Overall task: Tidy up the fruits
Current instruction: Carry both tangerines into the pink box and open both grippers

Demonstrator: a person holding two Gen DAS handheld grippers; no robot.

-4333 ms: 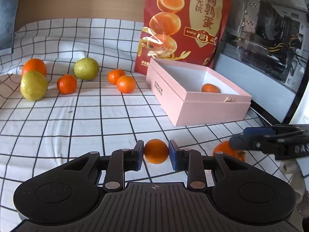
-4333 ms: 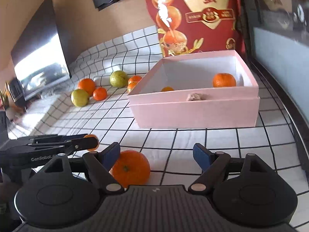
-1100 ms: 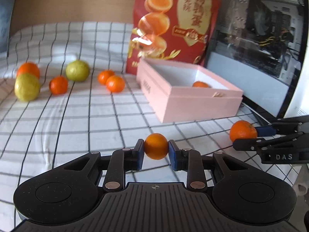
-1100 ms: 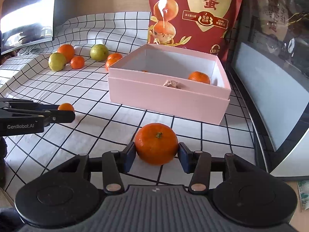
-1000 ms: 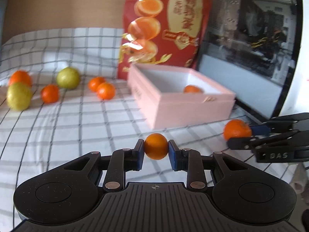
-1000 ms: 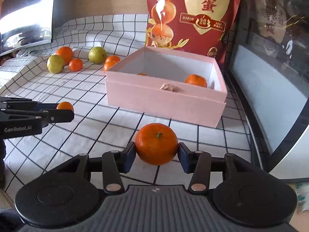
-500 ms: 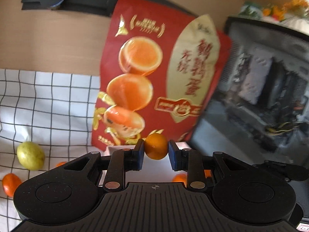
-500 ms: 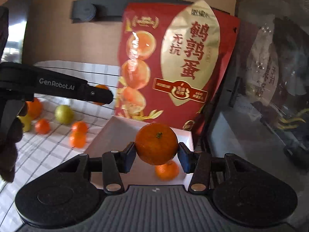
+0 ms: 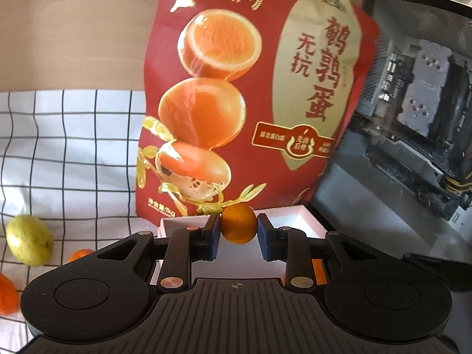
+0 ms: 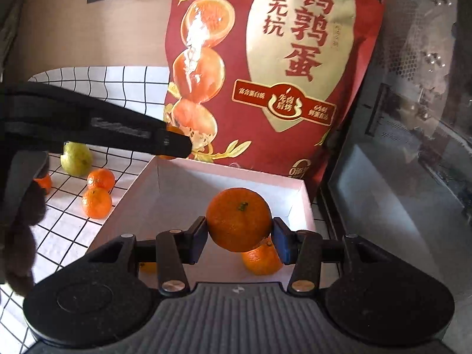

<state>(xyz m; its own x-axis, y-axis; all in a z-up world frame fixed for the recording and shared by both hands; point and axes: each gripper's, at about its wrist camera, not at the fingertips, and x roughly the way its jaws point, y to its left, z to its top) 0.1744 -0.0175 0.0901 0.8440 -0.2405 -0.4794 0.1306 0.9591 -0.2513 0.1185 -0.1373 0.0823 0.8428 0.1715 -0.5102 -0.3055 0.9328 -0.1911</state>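
My left gripper (image 9: 238, 228) is shut on a small orange (image 9: 238, 226) and holds it above the far part of the pink box (image 9: 292, 215). My right gripper (image 10: 239, 230) is shut on a larger tangerine (image 10: 238, 218) and holds it over the open pink box (image 10: 188, 174). Another tangerine (image 10: 261, 258) lies inside the box below it, and a second orange fruit (image 10: 147, 266) shows in the box at the left. The left gripper also crosses the right wrist view (image 10: 174, 144) from the left, with its orange at the tip.
A big red snack bag (image 9: 250, 94) stands upright behind the box. A glass-sided computer case (image 9: 413, 118) is on the right. A yellow-green fruit (image 9: 29, 243) and several tangerines (image 10: 96, 202) lie on the checked cloth (image 9: 67, 147) left of the box.
Both grippers have risen from the cloth and moved forward over the pink box, each still holding its fruit. The bag now fills most of both views.
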